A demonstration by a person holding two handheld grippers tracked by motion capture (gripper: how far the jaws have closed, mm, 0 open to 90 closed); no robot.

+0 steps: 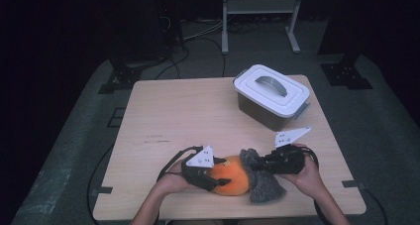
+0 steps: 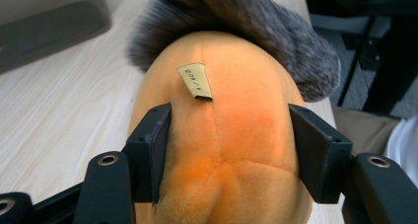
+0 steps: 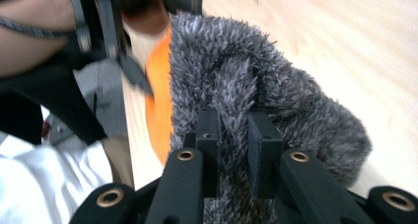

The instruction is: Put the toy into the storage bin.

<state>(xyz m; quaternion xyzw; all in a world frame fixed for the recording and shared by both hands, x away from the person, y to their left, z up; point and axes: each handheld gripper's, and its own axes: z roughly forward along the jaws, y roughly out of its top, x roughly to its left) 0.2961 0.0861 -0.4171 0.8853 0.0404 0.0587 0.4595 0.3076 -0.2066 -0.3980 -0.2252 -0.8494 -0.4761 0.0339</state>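
High view: near the bench's [image 1: 163, 106] front edge my left claw [image 1: 217, 174] clamps the orange plush [image 1: 232, 178] — my right claw [image 1: 253, 163] pinches its grey fur [image 1: 265, 189].

We found one piece of writing: a small cream fabric tag [image 2: 195, 80] sewn into the seam of the orange plush toy [image 2: 222, 150], seen in the left gripper view. It carried a short line of dark printed characters, running lengthwise along the tag, but they were too small and blurred for us to read with any certainty. We could read no other text, brand, number or sign on anything else in the pictures.
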